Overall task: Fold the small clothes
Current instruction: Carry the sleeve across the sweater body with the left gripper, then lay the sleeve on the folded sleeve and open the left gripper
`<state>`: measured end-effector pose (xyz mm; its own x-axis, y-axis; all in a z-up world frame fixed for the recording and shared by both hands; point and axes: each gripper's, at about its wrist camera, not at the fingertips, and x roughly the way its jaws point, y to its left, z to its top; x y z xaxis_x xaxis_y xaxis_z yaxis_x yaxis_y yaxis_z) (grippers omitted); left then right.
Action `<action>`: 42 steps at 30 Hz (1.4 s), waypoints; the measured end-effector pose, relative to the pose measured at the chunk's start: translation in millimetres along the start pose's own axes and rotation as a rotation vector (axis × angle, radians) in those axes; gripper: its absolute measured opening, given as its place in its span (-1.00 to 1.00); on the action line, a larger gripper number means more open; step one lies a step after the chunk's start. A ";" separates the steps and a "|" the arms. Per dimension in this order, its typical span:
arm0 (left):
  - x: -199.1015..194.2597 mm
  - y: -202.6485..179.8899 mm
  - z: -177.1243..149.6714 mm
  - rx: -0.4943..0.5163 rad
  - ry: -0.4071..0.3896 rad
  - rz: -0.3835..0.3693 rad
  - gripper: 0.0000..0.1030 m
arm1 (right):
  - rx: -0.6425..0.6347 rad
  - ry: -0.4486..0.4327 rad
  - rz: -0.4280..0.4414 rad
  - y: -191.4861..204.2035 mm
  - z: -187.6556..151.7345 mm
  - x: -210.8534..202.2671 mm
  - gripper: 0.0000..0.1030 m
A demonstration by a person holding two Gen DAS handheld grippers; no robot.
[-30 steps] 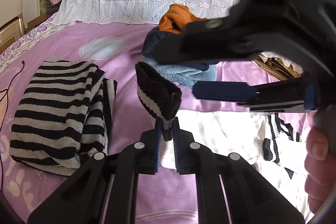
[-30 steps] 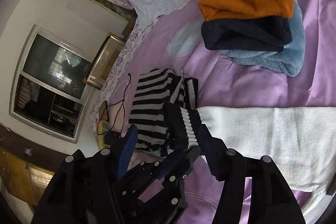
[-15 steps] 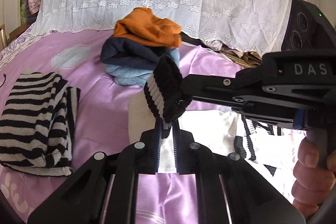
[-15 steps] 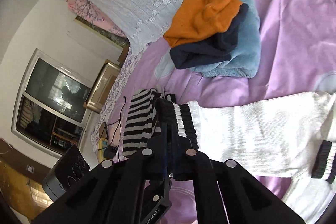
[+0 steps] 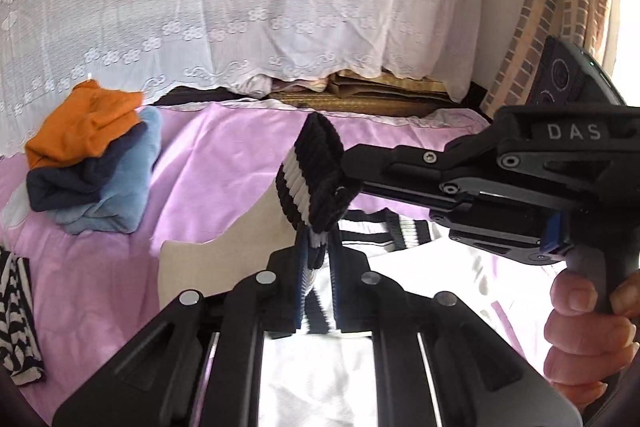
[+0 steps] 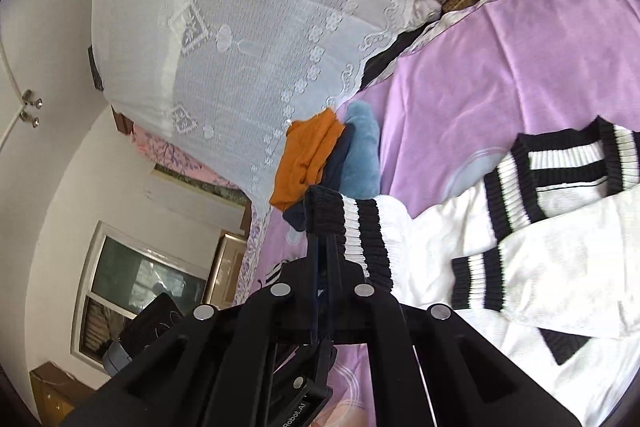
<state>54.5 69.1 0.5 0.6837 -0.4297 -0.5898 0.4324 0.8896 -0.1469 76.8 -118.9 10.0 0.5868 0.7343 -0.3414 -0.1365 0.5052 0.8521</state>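
— White sweater (image 6: 520,267), where is it lying?
— On the purple bedsheet (image 5: 224,163); its striped cuff (image 5: 312,179) is being lifted.
— Who is gripping the cuff?
— Left gripper (image 5: 316,259) and right gripper (image 6: 324,247) are both clamping it, jaws together on the knit.

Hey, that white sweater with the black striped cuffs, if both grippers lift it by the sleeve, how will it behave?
The white sweater will probably hang floppy: its striped cuff already bends over the left hand-held gripper. It looks like thick ribbed knit, so it likely won't slip from the right hand-held gripper. The body lying on the purple sheet may drag and bunch.
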 end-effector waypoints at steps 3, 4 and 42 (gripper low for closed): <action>22.7 -44.5 1.7 0.042 0.029 -0.028 -0.83 | 0.055 -0.042 -0.012 -32.9 7.2 -37.6 -0.93; 30.9 -57.3 0.7 0.050 0.042 -0.036 -0.83 | 0.072 -0.051 -0.021 -43.8 8.8 -48.0 -0.93; 107.1 -10.0 -35.2 -0.032 0.301 0.190 0.03 | 0.164 -0.061 -0.317 -190.5 -2.3 -93.7 -0.90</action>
<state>102.7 19.7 -89.2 0.5443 -0.1953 -0.8158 0.2922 0.9558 -0.0339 46.0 -282.9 -121.3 0.6263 0.5223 -0.5787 0.1868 0.6201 0.7620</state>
